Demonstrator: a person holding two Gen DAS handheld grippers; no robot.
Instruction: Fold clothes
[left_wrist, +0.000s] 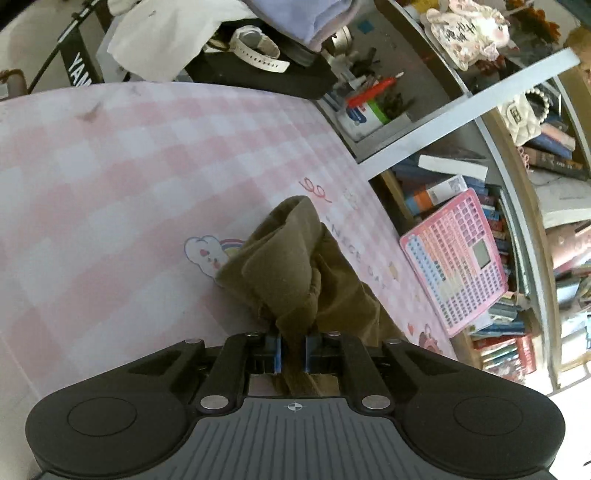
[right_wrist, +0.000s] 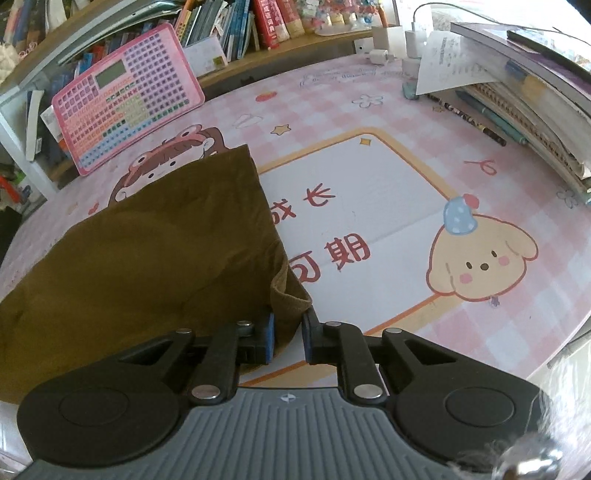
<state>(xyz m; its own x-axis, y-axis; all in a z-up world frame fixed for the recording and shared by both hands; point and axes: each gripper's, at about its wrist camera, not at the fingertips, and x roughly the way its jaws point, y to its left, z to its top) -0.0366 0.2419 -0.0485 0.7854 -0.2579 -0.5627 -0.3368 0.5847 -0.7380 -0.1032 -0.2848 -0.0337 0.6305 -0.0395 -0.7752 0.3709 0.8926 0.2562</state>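
An olive-brown garment lies on the pink checked desk mat. In the right wrist view it spreads flat to the left, with one corner reaching between my fingers. My right gripper is shut on that corner of the garment, low over the mat. In the left wrist view the garment is bunched and lifted in folds. My left gripper is shut on the bunched cloth, which passes between the blue pads. The mat stretches away behind it.
A pink keyboard-like toy tablet leans against the bookshelf; it also shows in the left wrist view. Stacked books and papers and pens line the right edge. Clutter, a white watch and cloth sit beyond the mat.
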